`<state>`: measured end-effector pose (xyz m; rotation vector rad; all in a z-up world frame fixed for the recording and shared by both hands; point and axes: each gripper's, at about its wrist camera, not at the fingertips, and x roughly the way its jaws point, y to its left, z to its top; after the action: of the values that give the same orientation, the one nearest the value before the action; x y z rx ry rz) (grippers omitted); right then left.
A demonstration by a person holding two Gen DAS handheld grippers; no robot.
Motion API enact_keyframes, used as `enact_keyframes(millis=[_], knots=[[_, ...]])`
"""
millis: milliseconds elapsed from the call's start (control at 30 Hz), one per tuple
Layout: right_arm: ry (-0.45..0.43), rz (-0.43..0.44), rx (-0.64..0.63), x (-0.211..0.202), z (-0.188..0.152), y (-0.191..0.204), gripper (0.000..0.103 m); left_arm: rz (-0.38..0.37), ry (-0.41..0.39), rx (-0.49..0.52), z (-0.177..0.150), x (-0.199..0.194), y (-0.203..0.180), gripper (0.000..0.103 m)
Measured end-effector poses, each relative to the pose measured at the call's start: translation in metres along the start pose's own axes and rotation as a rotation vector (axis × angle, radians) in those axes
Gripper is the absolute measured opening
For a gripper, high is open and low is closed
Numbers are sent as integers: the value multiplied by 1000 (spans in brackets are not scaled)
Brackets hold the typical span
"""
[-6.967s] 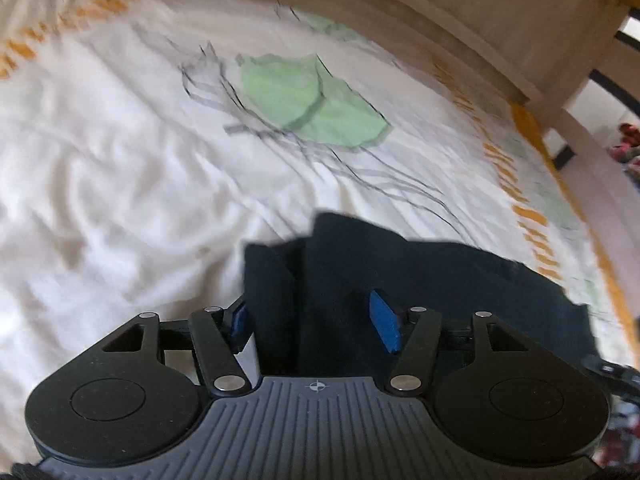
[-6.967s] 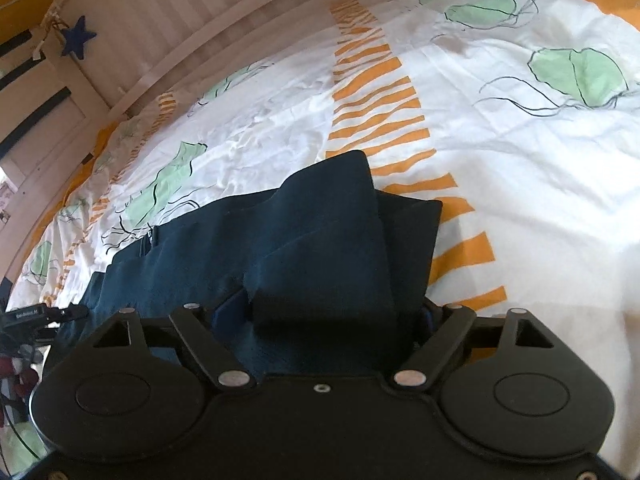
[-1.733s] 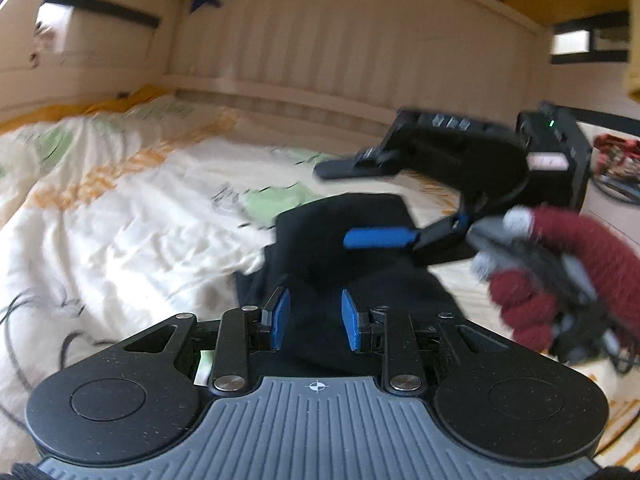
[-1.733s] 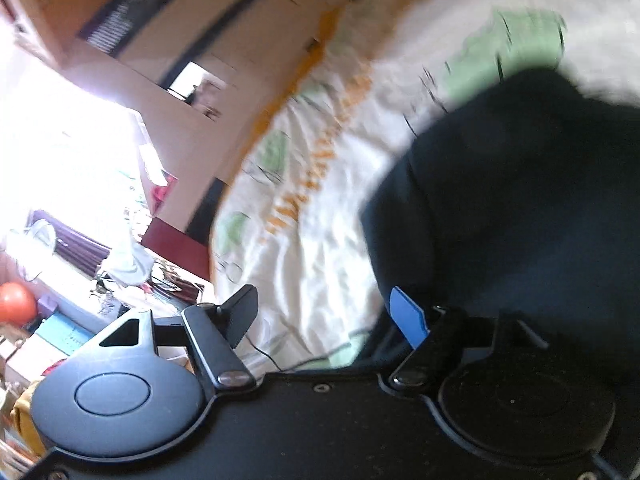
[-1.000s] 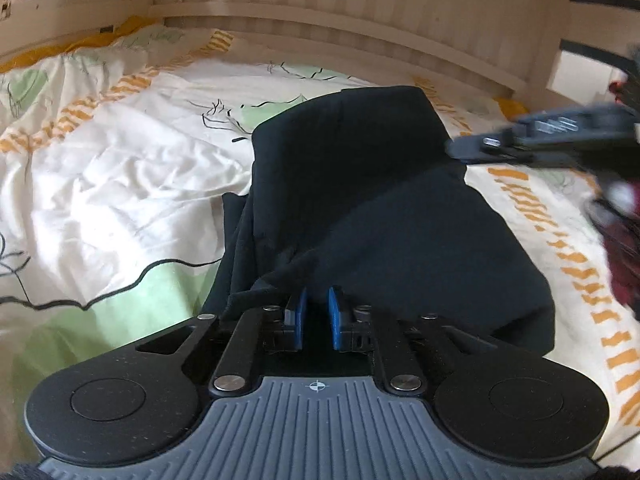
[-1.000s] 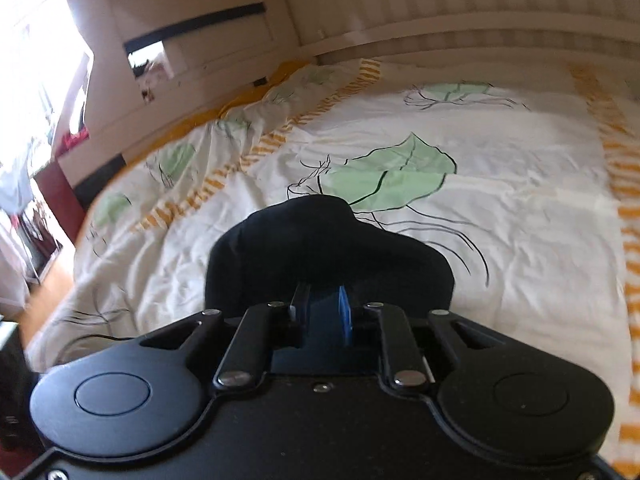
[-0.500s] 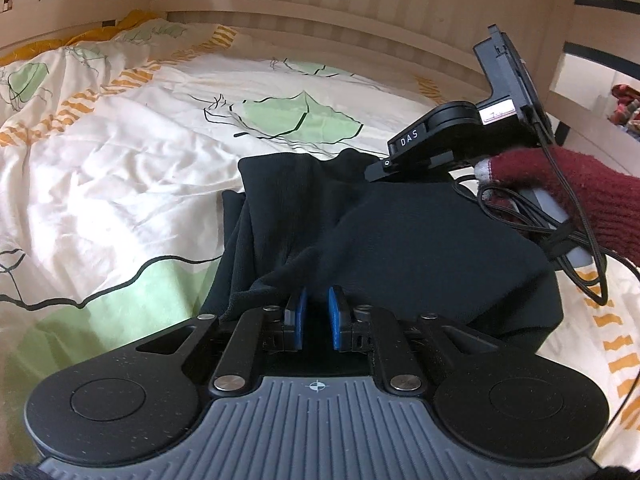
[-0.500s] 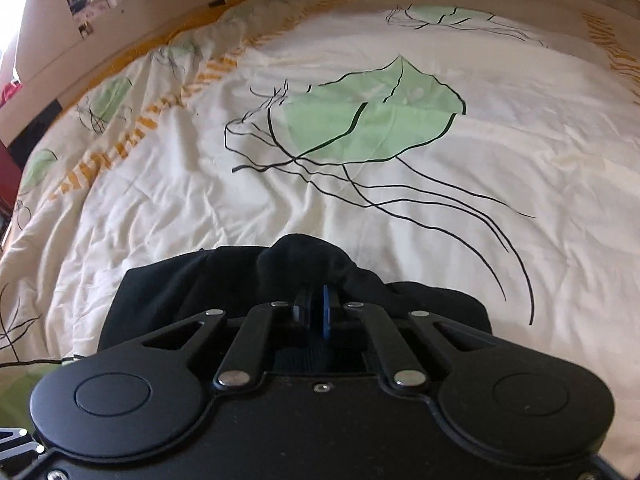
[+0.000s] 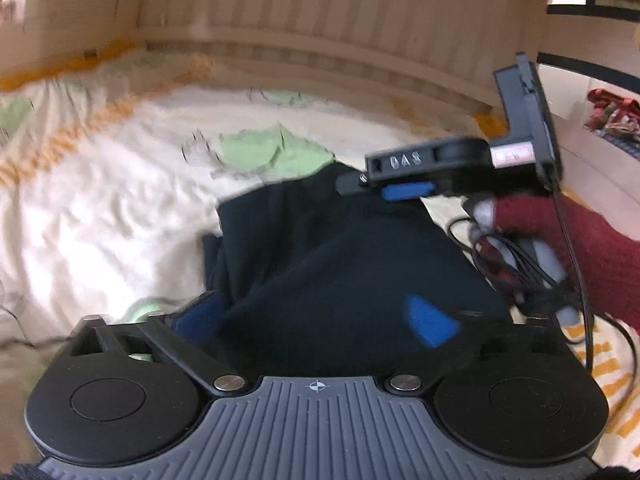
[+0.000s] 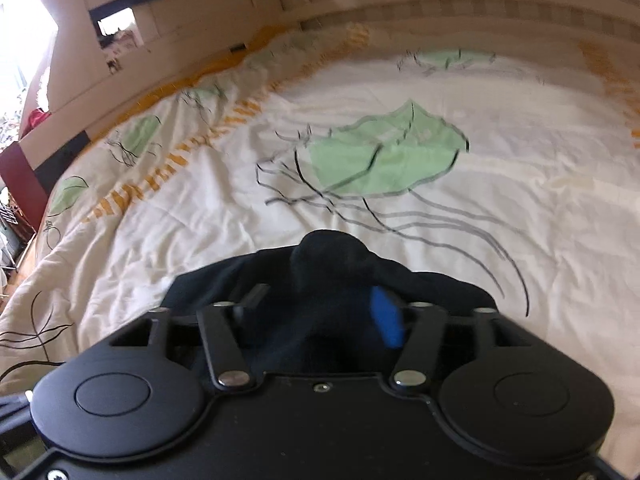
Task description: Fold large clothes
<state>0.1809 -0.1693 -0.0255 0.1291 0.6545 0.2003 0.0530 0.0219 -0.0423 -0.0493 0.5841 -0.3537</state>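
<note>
A dark navy garment (image 9: 332, 248) lies folded in a heap on the bed cover. My left gripper (image 9: 316, 320) is open, its blue pads spread wide over the near edge of the cloth. My right gripper (image 10: 320, 312) is open too, with a bump of the garment (image 10: 332, 256) lying between its fingers. In the left wrist view the right gripper (image 9: 404, 190) hovers at the garment's far right corner, held by a hand in a red glove (image 9: 568, 240).
The bed cover (image 10: 400, 208) is white with green jellyfish prints and orange stripes. A wooden slatted bed wall (image 9: 320, 40) runs along the far side. A black cable (image 9: 580, 264) hangs from the right gripper.
Both grippers have opened and let go of the garment. The left gripper has lifted and tilted up; the right gripper has drawn back a little.
</note>
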Motion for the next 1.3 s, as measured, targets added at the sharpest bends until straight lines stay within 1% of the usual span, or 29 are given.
enact_keyframes(millis=[100,167,233,267,300,367,467,600,767,933,1067,1300], knots=[[-71,-33,10,-20,-1,5,77,29,-32,24,6,-10,-3,103],[-119,-64,26,-36,-2,6,86,42,-34,12,11,-16,-2,103],[-166,-96,39,-52,-3,7,100,63,-25,7,17,-20,-2,103],[-189,-111,47,-61,-3,8,103,75,-19,3,19,-22,-2,103],[-210,-129,57,-70,-5,9,103,85,-13,-3,22,-24,-2,103],[-222,-159,84,-83,-7,8,103,93,7,-18,27,-28,-1,103],[-218,-222,126,-100,-14,9,103,111,40,-45,32,-31,0,103],[-186,-284,148,-116,-27,12,103,158,84,-39,37,-34,-5,103],[-165,-313,180,-137,-46,18,103,199,115,-36,34,-40,-11,103],[-158,-318,191,-159,-66,31,103,222,109,-45,29,-50,-14,103],[-130,-333,183,-169,-82,42,102,228,116,-48,22,-58,-17,102],[-77,-374,187,-181,-108,54,102,259,141,-24,12,-64,-23,102]])
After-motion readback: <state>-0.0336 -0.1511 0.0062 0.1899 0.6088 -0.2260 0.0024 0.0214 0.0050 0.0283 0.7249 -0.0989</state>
